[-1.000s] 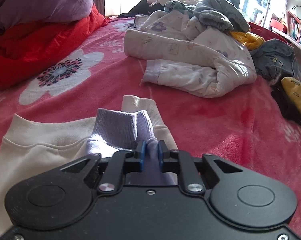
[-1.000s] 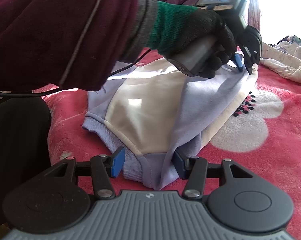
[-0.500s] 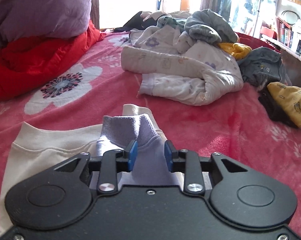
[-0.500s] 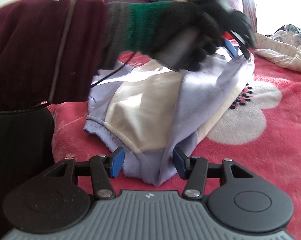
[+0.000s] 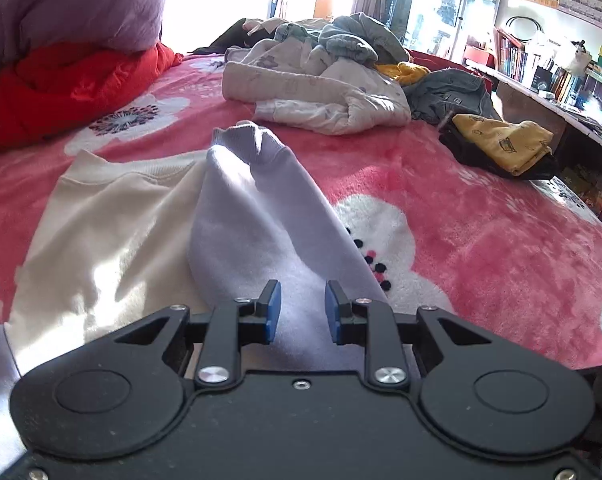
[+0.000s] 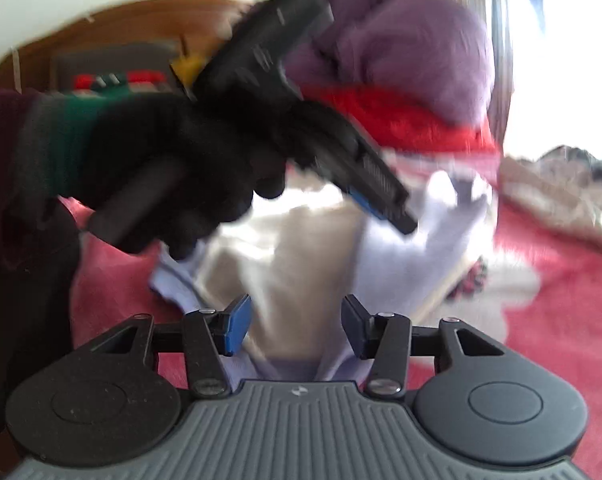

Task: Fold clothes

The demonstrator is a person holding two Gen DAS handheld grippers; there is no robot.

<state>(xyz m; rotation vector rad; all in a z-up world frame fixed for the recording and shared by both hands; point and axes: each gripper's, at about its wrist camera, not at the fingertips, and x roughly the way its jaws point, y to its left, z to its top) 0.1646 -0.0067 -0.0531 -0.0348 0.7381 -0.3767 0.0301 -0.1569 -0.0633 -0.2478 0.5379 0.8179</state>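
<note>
The left tool point(image 5: 299, 306) hangs above the lavender sleeve point(image 5: 261, 216) with its blue pads apart and narrowing a little; the cloth lies under the gap and neither pad presses on it, so the sleeve is free. The right tool point(image 6: 295, 326) sits low at the near hem of the cream-and-lavender sweatshirt point(image 6: 297, 264), its jaws spread and drawing in, with hem fabric between them but no pinch visible yet. The sweatshirt lies flat on the pink floral blanket point(image 5: 481, 216), the sleeve laid lengthwise over its right side, the cuff point(image 5: 247, 140) bunched and standing up at the far end.

The sleeve fold looks placed, and the hem fold seems next. To do it well, the right tool should close on both layers of the hem rather than only the top one. The left tool should find the matching hem corner, so the lift stays level and the sleeve does not slide. The heap of unfolded clothes point(image 5: 321, 80) lies well apart.
</note>
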